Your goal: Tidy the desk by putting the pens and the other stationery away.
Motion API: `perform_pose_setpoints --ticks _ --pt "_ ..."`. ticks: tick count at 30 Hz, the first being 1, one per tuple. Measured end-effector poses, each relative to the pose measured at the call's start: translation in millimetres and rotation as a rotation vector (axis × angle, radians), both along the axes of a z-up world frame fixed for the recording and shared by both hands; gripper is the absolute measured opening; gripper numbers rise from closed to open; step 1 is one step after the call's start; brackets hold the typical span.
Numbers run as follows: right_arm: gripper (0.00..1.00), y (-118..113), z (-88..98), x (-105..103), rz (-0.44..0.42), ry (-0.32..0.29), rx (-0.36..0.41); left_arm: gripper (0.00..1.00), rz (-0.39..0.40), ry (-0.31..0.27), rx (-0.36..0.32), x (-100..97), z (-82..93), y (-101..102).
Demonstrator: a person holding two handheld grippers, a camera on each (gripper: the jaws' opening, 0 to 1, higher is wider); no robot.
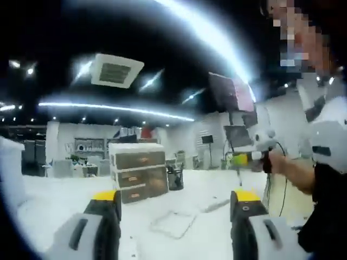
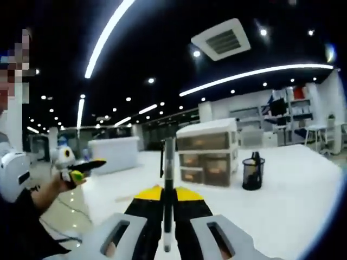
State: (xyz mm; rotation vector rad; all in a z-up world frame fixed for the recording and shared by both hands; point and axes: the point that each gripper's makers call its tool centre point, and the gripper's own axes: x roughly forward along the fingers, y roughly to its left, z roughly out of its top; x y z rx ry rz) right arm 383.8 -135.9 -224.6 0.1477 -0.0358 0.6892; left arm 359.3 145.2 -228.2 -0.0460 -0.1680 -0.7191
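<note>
My right gripper (image 2: pixel 168 192) is shut on a slim grey pen (image 2: pixel 168 162) with a black clip, which stands up between the yellow-tipped jaws. Beyond it on the white desk (image 2: pixel 293 206) sit a small drawer unit (image 2: pixel 209 157) and a black mesh pen pot (image 2: pixel 253 173). My left gripper (image 1: pixel 174 199) is held above the desk, jaws wide apart with nothing between them. Ahead of it are the same drawer unit (image 1: pixel 138 170), the pen pot (image 1: pixel 175 179) and a clear flat sheet (image 1: pixel 173 223) lying on the desk. The right gripper (image 1: pixel 250 157) shows at the right, in a person's hand.
A thin pen-like object (image 1: pixel 214 206) lies on the desk right of the clear sheet. The person (image 1: pixel 325 162) stands at the desk's right side, with a cable hanging from the hand. The left gripper (image 2: pixel 80 167) shows at the left in the right gripper view.
</note>
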Motion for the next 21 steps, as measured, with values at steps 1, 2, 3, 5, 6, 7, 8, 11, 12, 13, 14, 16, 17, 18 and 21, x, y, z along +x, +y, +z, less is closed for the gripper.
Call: perform_pose_setpoints --ticks 1,2,3,5,6,7,8,11,12,13,14,16,17,18,21 --pt "0.05 -6 0.8 -1 -0.02 -0.007 0.019 0.81 0.016 -0.003 -0.016 0.7 0.0 6" --pt "0.05 -12 1.0 -2 -0.041 -0.01 0.034 0.81 0.03 -0.006 -0.019 0.8 -1.7 12" --pt "0.05 -16 0.3 -3 -0.053 -0.01 0.04 0.81 0.045 -0.005 -0.024 1.0 -3.5 16" --pt "0.05 -24 1.2 -3 -0.071 -0.009 0.066 0.8 0.069 -0.002 -0.031 0.6 -6.7 22" --pt "0.05 -26 1.3 -2 -0.074 -0.007 0.069 0.79 0.075 -0.001 -0.033 0.6 -7.8 24" --pt "0.05 -27 1.3 -2 -0.078 -0.006 0.071 0.79 0.082 0.002 -0.034 1.0 -9.2 25" --pt "0.05 -30 1.4 1 -0.086 -0.005 0.072 0.78 0.093 0.013 -0.032 2.0 -11.6 27" --pt "0.05 -30 4.2 8 -0.093 -0.005 0.079 0.77 0.169 -0.022 0.065 7.1 -17.6 36" --pt "0.05 -28 6.0 12 -0.094 -0.009 0.081 0.77 0.175 -0.025 0.074 6.9 -18.5 36" --pt "0.05 -28 8.0 16 -0.092 -0.01 0.087 0.77 0.164 -0.019 0.064 5.3 -19.5 32" --pt "0.05 -27 10.8 21 -0.09 -0.011 0.094 0.77 0.155 -0.013 0.056 3.9 -20.0 30" --pt "0.05 -26 17.8 33 -0.083 -0.011 0.107 0.77 0.138 -0.001 0.033 1.8 -20.6 28" --pt "0.05 -25 21.6 39 -0.08 -0.012 0.111 0.77 0.139 0.001 0.033 1.5 -21.2 29" --pt "0.05 -24 25.6 45 -0.078 -0.015 0.113 0.77 0.146 0.001 0.037 1.5 -22.2 30" --pt "0.05 -22 38.9 67 -0.085 -0.03 0.113 0.77 0.156 0.007 0.041 0.8 -24.6 33"
